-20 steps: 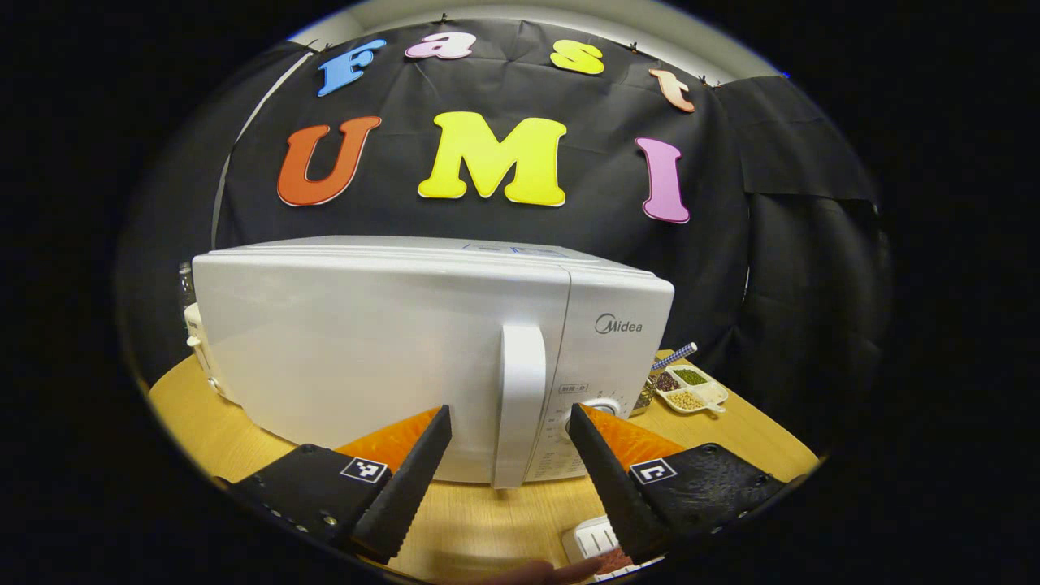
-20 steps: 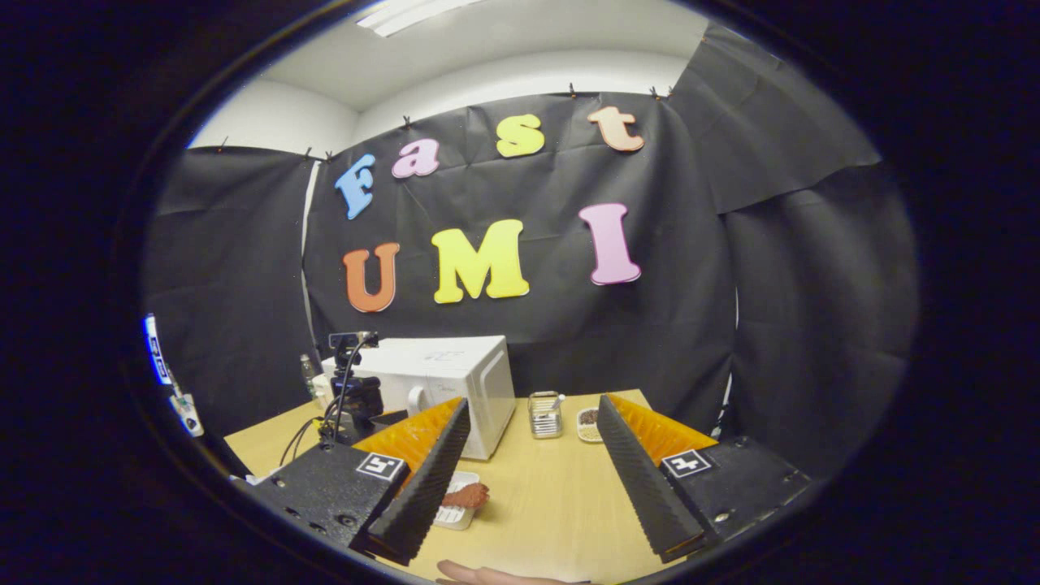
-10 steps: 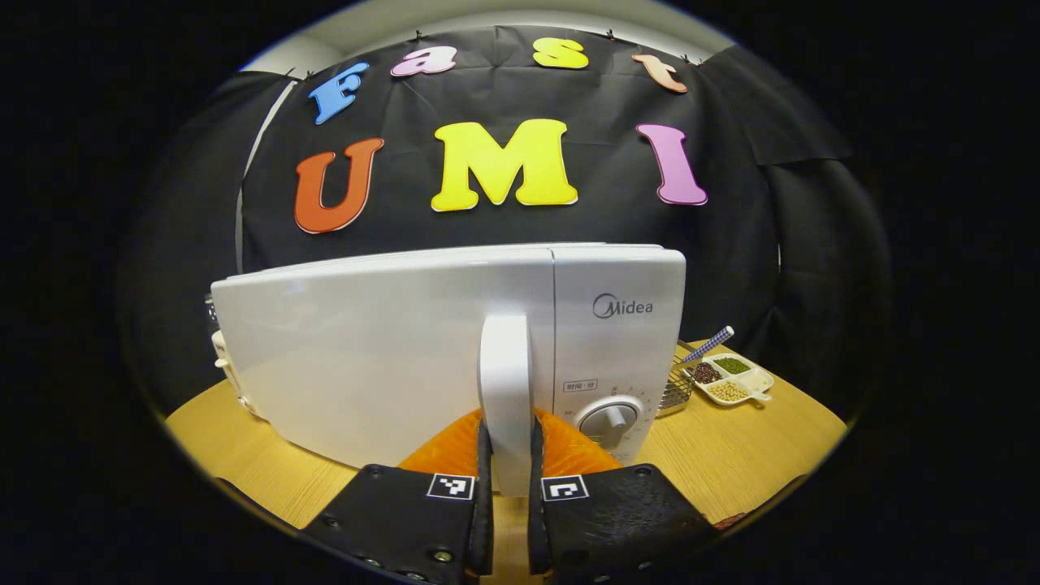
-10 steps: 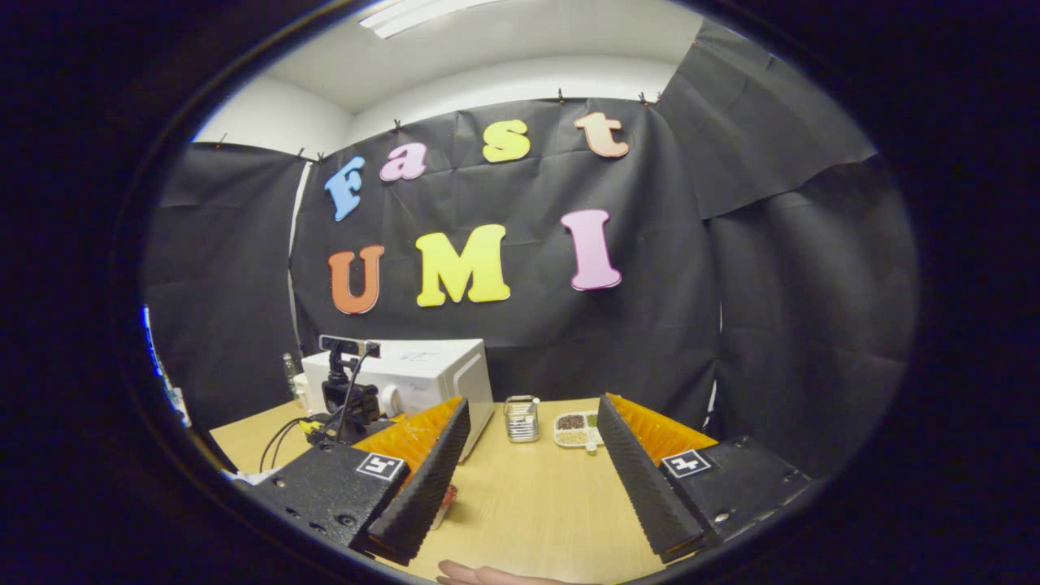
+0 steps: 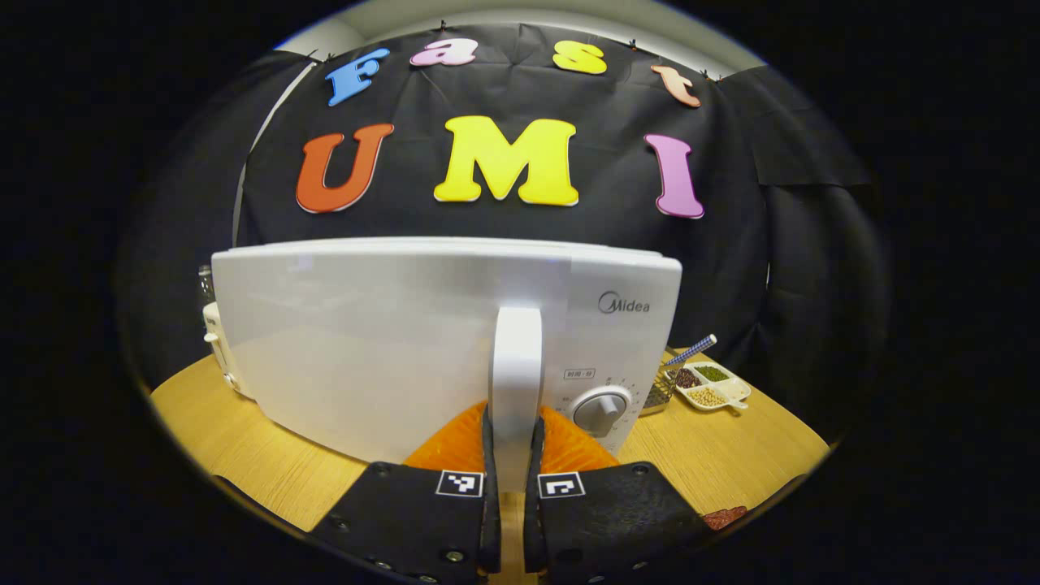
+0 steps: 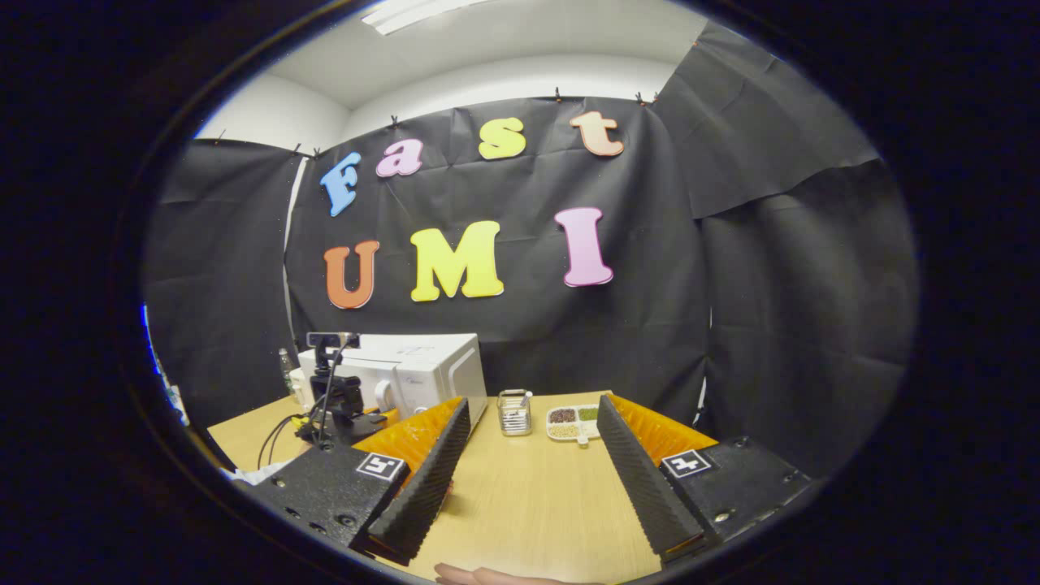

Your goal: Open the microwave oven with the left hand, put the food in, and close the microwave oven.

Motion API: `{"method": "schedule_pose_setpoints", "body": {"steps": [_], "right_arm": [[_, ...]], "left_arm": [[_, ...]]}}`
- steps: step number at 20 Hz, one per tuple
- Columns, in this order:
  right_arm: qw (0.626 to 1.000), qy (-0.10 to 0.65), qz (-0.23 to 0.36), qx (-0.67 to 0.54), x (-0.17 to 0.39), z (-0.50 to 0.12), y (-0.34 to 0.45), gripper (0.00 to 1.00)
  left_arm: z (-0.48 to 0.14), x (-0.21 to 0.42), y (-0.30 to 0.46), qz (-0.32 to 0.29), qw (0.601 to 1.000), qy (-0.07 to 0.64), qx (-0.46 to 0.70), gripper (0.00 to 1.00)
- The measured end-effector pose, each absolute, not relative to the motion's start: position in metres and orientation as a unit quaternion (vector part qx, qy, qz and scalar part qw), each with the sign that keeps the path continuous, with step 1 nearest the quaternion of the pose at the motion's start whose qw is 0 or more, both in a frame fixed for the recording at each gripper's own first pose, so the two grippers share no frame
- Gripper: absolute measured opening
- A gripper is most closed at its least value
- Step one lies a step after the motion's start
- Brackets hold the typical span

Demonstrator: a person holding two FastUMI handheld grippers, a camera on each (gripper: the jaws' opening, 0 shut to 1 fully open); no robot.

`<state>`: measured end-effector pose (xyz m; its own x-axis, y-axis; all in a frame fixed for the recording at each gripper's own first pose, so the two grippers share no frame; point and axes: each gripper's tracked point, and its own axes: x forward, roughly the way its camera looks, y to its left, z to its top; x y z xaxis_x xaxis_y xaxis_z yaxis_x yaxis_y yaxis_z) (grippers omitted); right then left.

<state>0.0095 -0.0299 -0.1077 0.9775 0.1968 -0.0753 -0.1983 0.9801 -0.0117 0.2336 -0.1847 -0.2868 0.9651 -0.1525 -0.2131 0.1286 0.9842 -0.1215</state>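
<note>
Clamping left gripper (image 5: pixel 510 487) on the microwave handle (image 5: pixel 516 382), both fingers pressing its sides; microwave (image 5: pixel 439 341) door looking closed, pull not yet done. Holding right gripper (image 6: pixel 528 479) wide open, empty, above the table (image 6: pixel 528 504). Food (image 5: pixel 723 517) lying on table near front edge; loading and closing remaining

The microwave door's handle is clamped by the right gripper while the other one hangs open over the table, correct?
Not quite: the left gripper clamps the microwave handle, as the left gripper view shows. The right gripper is the one open over the table.
</note>
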Motion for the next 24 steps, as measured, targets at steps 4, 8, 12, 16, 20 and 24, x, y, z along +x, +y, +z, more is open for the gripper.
{"method": "schedule_pose_setpoints", "body": {"steps": [4, 8, 12, 16, 20, 24], "right_arm": [[0.995, 0.034, 0.095, -0.020, 0.008, -0.100, -0.019, 1.00], [0.994, 0.043, 0.100, -0.013, -0.005, -0.102, -0.006, 1.00], [0.994, 0.040, 0.106, -0.009, -0.022, -0.103, 0.003, 1.00], [0.993, 0.045, 0.107, -0.026, -0.037, -0.109, 0.011, 1.00], [0.992, 0.043, 0.116, -0.023, -0.046, -0.113, 0.020, 1.00], [0.991, 0.046, 0.128, -0.014, -0.051, -0.122, 0.031, 1.00]], "left_arm": [[-0.293, 0.203, -0.177, -0.110, 0.987, 0.105, -0.056, 0.10], [-0.292, 0.169, -0.160, -0.122, 0.985, 0.109, -0.049, 0.10], [-0.293, 0.135, -0.137, -0.124, 0.985, 0.109, -0.049, 0.11], [-0.294, 0.102, -0.109, -0.123, 0.984, 0.114, -0.053, 0.11], [-0.296, 0.067, -0.067, -0.112, 0.985, 0.117, -0.056, 0.13], [-0.304, 0.028, -0.001, -0.070, 0.989, 0.121, -0.057, 0.24]]}}
